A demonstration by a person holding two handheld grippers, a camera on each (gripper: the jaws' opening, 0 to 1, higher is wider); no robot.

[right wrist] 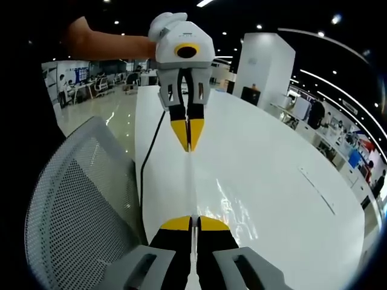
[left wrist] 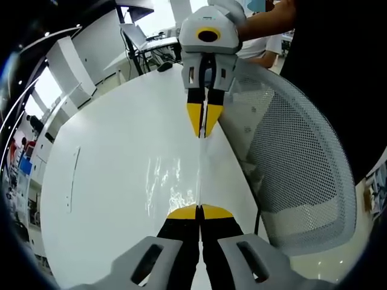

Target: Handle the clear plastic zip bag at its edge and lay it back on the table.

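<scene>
Clear zip bag (left wrist: 199, 175) stretched taut edge-on, glossy, pinched between left tool (left wrist: 199, 208) and right tool (right wrist: 193, 219)

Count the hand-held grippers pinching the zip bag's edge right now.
2. The left hand-held gripper is shut on one end of the clear zip bag; the right hand-held gripper is shut on the opposite end, bag stretched above the white table.

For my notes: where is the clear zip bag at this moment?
The clear zip bag is stretched between the left gripper and right gripper, above the white table, beside a mesh chair.
</scene>
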